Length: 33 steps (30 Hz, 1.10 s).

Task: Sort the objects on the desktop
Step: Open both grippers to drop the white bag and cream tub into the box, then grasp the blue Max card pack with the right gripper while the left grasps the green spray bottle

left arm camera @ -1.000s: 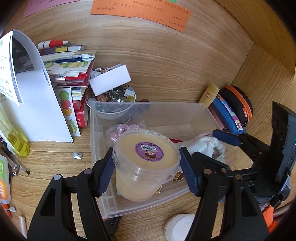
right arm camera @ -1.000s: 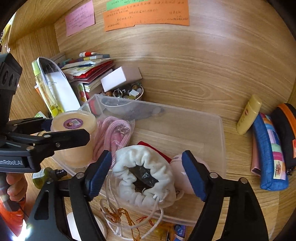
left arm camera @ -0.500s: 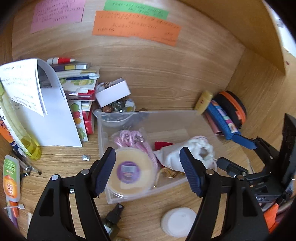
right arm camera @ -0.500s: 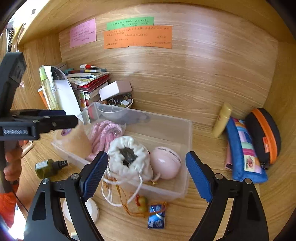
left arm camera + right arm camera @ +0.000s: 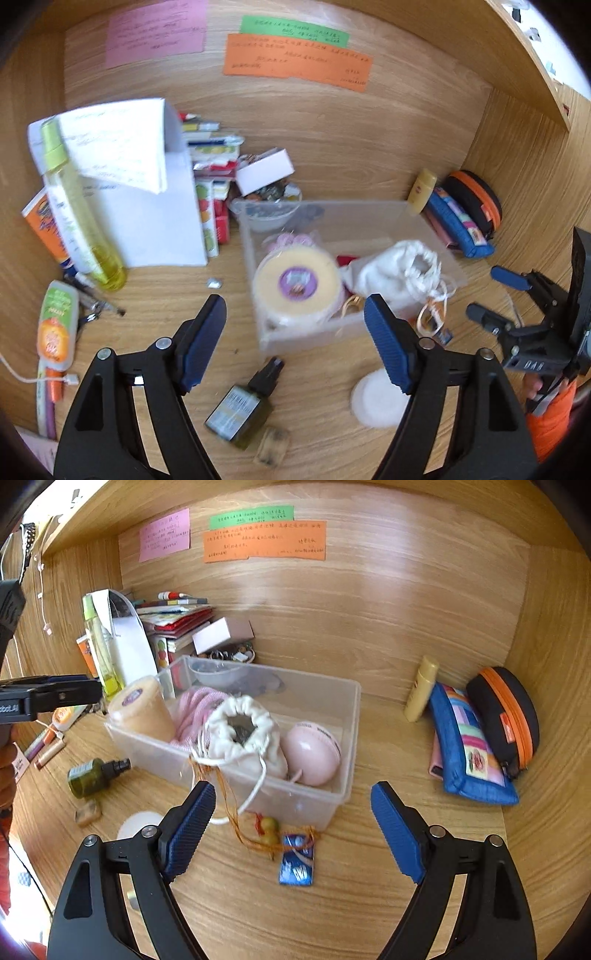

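Note:
A clear plastic bin (image 5: pixel 369 218) (image 5: pixel 351 701) holds a yellow jar with a purple label (image 5: pixel 295 280) (image 5: pixel 140 709), a white drawstring pouch (image 5: pixel 391 273) (image 5: pixel 243 734), pink rope (image 5: pixel 195 709) and a pink round case (image 5: pixel 312 753). My left gripper (image 5: pixel 293 310) hovers back from the bin's near wall, its jaws opening with nothing between them. My right gripper (image 5: pixel 293 792) stands open and empty in front of the bin. Near it lie a beaded orange cord (image 5: pixel 269 829) and a blue packet (image 5: pixel 297 860).
A dark green spray bottle (image 5: pixel 240 402) and a white lid (image 5: pixel 376 398) lie before the bin. Books, papers and a tall yellow bottle (image 5: pixel 77 214) crowd the left. A yellow tube (image 5: pixel 421 688), blue pencil case (image 5: pixel 465 746) and black-orange case (image 5: pixel 506 716) sit right.
The left gripper let go of the yellow jar, which now stands in the bin, and opened wider. Both grippers drew back and up from the bin; the right one left the pouch.

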Available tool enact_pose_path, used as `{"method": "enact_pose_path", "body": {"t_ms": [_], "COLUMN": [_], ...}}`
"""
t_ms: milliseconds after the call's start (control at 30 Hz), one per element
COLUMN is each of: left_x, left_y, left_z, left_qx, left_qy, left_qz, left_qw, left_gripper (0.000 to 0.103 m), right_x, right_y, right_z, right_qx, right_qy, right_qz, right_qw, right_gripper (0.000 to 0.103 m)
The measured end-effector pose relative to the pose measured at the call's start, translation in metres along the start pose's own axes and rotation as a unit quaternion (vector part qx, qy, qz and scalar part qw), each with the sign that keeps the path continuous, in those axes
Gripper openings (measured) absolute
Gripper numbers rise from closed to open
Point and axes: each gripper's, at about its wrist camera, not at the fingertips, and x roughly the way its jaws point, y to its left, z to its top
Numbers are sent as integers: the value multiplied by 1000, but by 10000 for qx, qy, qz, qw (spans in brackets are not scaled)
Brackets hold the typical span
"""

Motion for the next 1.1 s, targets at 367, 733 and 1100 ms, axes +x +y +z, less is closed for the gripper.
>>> {"method": "enact_pose_path", "body": {"t_ms": [367,733,1100], "left_x": [15,43,57], "left_y": [20,33,34], "left_z": [-45,-74,-80], "left_qx": [44,-66,-116], "left_qy": [621,1090,1126], "left_qz": [253,307,247], "left_qw": [9977,9935,9933], "left_gripper": [82,82,81], "right_x": [11,43,55], "right_y": [-7,-16,-12], "right_z": [-31,-55,-53], "right_qx": [-68,-155,-295], "right_qy": [444,1042,1142], "right_qz": [-148,-77,150], "right_qw": [9989,9944,9929], "right_gripper": [84,82,32]}}
